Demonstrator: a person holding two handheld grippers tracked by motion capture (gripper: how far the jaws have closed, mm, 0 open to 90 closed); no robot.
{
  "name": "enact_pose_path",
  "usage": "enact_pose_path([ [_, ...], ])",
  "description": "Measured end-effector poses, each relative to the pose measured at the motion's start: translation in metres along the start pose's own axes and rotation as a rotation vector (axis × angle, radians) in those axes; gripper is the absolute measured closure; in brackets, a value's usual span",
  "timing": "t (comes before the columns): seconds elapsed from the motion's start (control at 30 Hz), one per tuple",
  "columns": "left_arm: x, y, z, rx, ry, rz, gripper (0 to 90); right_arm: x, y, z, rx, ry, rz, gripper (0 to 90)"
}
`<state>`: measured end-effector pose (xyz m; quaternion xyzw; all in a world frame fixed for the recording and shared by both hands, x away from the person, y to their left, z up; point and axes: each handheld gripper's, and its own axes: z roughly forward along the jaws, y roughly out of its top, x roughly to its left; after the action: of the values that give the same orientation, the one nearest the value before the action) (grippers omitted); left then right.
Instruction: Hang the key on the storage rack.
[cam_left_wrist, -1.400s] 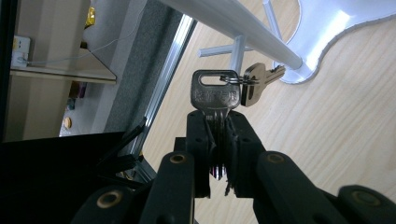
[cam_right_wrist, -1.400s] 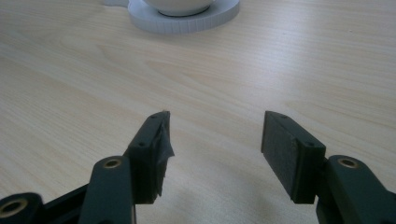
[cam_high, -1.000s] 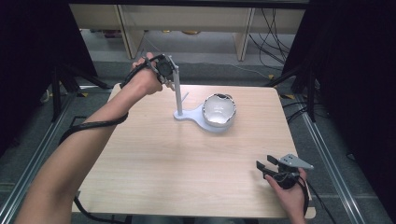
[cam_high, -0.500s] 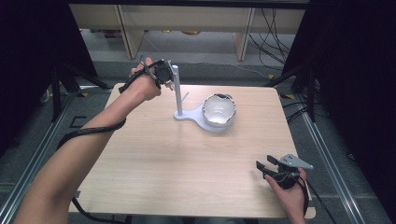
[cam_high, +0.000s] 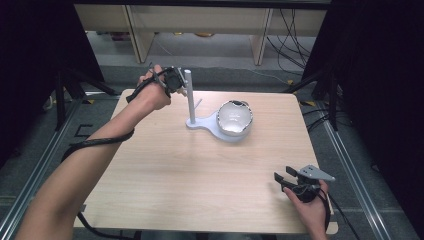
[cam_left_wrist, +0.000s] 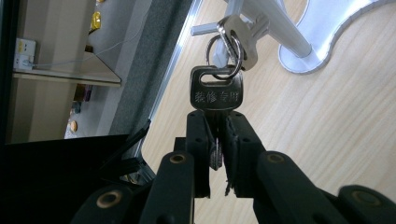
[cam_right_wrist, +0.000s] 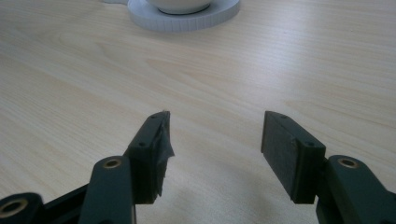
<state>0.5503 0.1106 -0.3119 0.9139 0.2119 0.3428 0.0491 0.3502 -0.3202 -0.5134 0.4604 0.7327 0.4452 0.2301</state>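
Beside the white stand's post (cam_high: 190, 95), the left tongs (cam_left_wrist: 217, 135) pinch a key (cam_left_wrist: 216, 88) stamped with what seem Chinese characters, its ring seemingly hooked on a peg. Right tongs (cam_right_wrist: 215, 140) gape empty above the worktop (cam_high: 175, 170).

Bare forearms; black hand-held gripper (cam_high: 176, 81) each hand, brass-ringed pivots, black cable, grey plate on right hand-held gripper (cam_high: 292, 181).

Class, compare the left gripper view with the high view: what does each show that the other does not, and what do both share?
Left gripper view alone: a key with stamped characters, clamped between the black jaws, its ring looped over a peg on the stand.

High view alone: the bowl, the whole table, and the right hand-held gripper, open, near the front edge.

Both: the stand with its pale base, and the wooden tabletop.
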Motion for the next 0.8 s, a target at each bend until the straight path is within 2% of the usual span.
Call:
enact_pose_path([
  [0.13, -0.001, 0.001, 0.002, 0.005, -0.008, 0.005, 80.4, 0.000, 0.000, -0.001, 0.004, 0.001, 0.000, 43.2],
  [0.3, -0.002, -0.001, 0.006, -0.003, -0.028, -0.022, 79.9, 0.000, 0.000, -0.001, 0.004, 0.002, 0.000, 43.2],
  [0.33, -0.003, -0.003, 0.008, -0.017, -0.049, -0.047, 79.4, 0.000, 0.000, -0.001, 0.004, 0.002, 0.000, 43.1],
  [0.43, -0.003, -0.005, 0.009, -0.013, -0.049, -0.045, 76.7, 0.000, 0.000, -0.001, 0.004, 0.003, -0.001, 43.2],
  [0.5, -0.004, -0.011, 0.009, -0.031, -0.077, -0.066, 73.1, 0.000, 0.000, 0.000, 0.000, 0.002, -0.001, 43.2],
  [0.6, -0.005, -0.016, 0.008, -0.051, -0.094, -0.078, 68.7, 0.002, 0.000, 0.000, 0.008, 0.000, 0.020, 43.2],
  [0.63, -0.006, -0.018, 0.007, -0.068, -0.102, -0.086, 67.0, 0.000, 0.000, 0.000, 0.003, -0.003, -0.010, 43.3],
  [0.67, -0.009, -0.023, 0.005, -0.102, -0.121, -0.119, 63.1, -0.001, 0.000, 0.000, -0.003, -0.003, -0.020, 43.2],
  [0.8, -0.016, -0.036, 0.000, -0.169, -0.177, -0.166, 56.3, -0.001, 0.000, 0.000, -0.003, -0.004, -0.016, 43.2],
])
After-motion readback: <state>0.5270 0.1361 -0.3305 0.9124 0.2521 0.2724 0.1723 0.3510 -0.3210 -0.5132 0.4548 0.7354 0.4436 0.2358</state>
